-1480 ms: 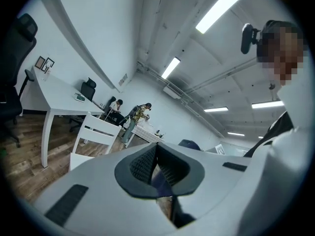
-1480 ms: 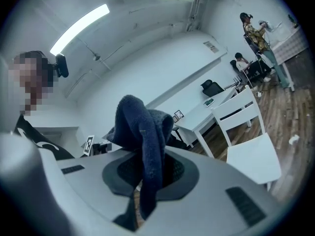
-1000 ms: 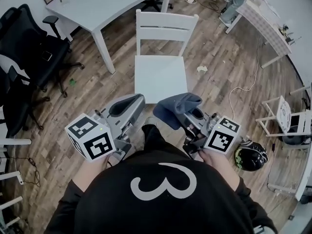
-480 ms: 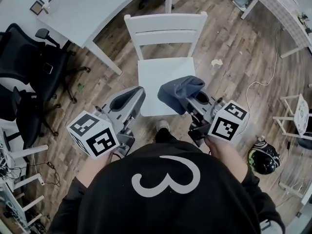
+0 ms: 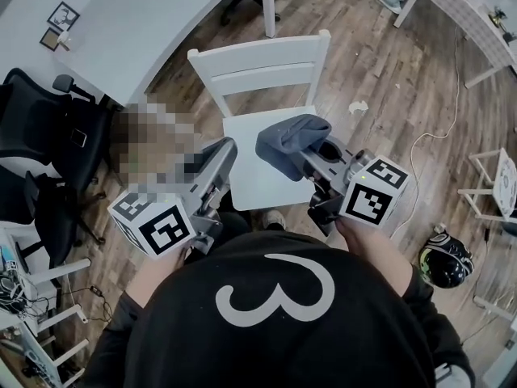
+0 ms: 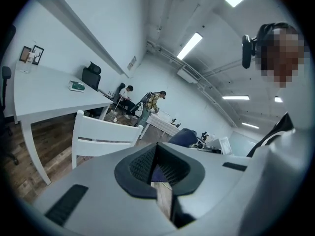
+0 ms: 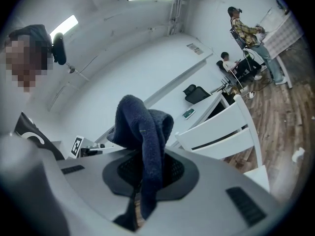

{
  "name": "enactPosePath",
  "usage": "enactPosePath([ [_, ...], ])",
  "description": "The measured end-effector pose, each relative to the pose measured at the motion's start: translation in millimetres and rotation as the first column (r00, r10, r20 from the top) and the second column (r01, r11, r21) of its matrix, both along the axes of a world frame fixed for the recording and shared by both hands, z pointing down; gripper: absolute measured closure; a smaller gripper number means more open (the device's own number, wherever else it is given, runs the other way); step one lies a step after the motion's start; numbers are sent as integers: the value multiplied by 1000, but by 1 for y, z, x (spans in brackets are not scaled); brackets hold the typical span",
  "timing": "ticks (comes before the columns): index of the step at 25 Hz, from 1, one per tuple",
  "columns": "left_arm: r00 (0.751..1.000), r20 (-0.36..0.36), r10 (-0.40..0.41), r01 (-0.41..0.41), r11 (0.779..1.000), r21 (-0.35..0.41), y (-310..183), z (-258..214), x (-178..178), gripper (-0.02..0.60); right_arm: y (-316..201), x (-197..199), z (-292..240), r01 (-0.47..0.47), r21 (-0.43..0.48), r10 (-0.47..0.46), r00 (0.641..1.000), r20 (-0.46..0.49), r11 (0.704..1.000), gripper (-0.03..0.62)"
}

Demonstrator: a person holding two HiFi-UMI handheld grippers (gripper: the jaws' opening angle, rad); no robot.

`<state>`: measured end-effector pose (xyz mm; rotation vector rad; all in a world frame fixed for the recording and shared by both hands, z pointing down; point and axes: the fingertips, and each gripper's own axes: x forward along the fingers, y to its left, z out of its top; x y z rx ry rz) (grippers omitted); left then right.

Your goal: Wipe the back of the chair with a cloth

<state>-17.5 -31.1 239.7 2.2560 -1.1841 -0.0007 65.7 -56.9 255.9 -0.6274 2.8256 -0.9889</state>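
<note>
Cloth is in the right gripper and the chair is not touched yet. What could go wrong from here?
1. The right gripper pinches only one fold of the bunched cloth; dragging it across the chair back could pull it loose.
2. The left gripper is shut and holds nothing, so nothing steadies the chair; a firm wipe might slide it on the wood floor.

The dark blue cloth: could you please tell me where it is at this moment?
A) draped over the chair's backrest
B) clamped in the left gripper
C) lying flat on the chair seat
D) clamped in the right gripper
D: the right gripper view shows the cloth pinched between the jaws of the right gripper, bunched up above them.
</note>
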Motion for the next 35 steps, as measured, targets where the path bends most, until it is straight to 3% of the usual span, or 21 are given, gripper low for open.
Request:
enactPosePath([
  [10,998,1,58,-58,998,-37,-40,10,-15,568,-34,-8,9,-100,-35,100,995,-5,994,548],
  [18,999,-2,51,-50,993,-104,-79,33,-58,568,-75,-52,35,-109,-88,107,994,-24,990,548],
  [35,999,-42,18,-25,981,-191,-135,83,-137,568,-154,-143,86,-158,-97,144,980,-134,983,548],
])
